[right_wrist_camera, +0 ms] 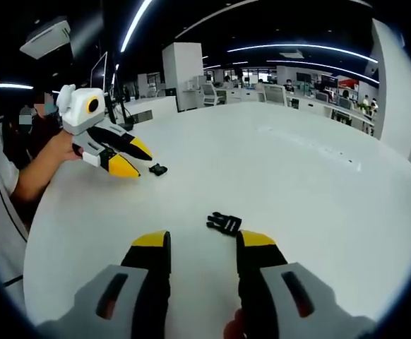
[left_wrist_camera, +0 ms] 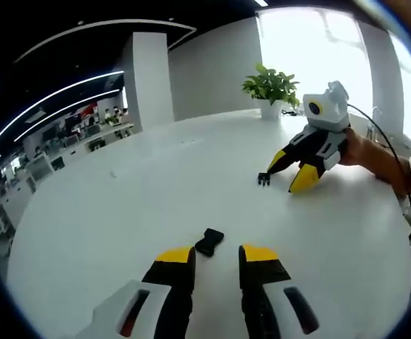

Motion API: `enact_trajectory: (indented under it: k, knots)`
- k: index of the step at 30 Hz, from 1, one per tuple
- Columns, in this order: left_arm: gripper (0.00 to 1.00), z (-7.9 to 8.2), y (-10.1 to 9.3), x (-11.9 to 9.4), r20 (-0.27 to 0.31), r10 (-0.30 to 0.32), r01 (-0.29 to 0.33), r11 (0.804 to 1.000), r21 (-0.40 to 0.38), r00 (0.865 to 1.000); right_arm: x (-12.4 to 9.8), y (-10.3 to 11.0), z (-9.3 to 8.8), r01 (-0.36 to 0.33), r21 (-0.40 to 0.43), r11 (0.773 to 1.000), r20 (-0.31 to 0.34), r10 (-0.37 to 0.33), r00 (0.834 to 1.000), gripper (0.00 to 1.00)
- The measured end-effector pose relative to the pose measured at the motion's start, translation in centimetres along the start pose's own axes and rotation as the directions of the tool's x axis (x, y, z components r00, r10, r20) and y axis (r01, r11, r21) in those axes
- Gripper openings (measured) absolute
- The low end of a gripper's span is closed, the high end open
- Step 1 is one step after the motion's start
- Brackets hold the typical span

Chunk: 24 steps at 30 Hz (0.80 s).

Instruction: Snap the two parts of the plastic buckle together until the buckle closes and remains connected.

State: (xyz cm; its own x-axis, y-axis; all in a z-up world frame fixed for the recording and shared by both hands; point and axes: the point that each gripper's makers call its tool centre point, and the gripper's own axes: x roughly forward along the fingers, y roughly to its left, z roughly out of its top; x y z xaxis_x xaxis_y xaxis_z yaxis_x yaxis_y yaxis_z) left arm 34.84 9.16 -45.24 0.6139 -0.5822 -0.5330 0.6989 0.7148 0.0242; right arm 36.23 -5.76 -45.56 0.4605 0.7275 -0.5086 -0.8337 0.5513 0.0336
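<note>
the white table (left_wrist_camera: 121,212) carries both buckle pieces, lying apart from each other. in the left gripper view, the left gripper (left_wrist_camera: 216,265) hangs low over the table with its yellow-tipped jaws spread, nothing between them; the socket half of the buckle (left_wrist_camera: 209,241), a small black block, lies on the table just beyond the gap between the tips, not touched by either jaw. farther across the table in that view, the right gripper (left_wrist_camera: 287,180) is tilted nose-down toward the surface, gripped from behind by a hand (left_wrist_camera: 364,152) with the forearm stretching off to the side; its jaws are parted and the pronged half of the buckle (left_wrist_camera: 264,179) lies just beside the nearer tip. in the right gripper view, the right gripper (right_wrist_camera: 202,258) has its jaws wide apart and empty, with the pronged half (right_wrist_camera: 224,224) lying on the table just ahead of them, nearer the right-hand jaw. across the table (right_wrist_camera: 297,183) there, the left gripper (right_wrist_camera: 136,161) slants down with its jaws apart, a hand (right_wrist_camera: 68,150) grasping its rear, and the socket half (right_wrist_camera: 158,169) lies just beside its tips. a potted plant (left_wrist_camera: 270,90) stands at the table's far edge.
</note>
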Motion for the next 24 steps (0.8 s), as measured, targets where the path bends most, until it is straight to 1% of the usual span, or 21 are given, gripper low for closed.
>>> enact_trajectory:
  k: [9, 18, 24]
  knots:
    - [0.24, 0.0, 0.5, -0.1, 0.000, 0.011, -0.011, 1.000, 0.006, 1.000, -0.2, 0.8, -0.1, -0.017, -0.007, 1.000, 0.000, 0.017, 1.000, 0.36]
    - [0.24, 0.0, 1.0, -0.2, 0.002, 0.016, -0.016, 1.000, -0.002, 1.000, 0.0, 2.0, -0.1, -0.054, -0.023, 0.998, 0.002, 0.054, 0.999, 0.34]
    - [0.24, 0.0, 1.0, 0.0, -0.005, 0.011, -0.011, 1.000, 0.004, 1.000, 0.0, 2.2, -0.1, -0.064, -0.029, 0.998, -0.001, 0.064, 0.998, 0.34]
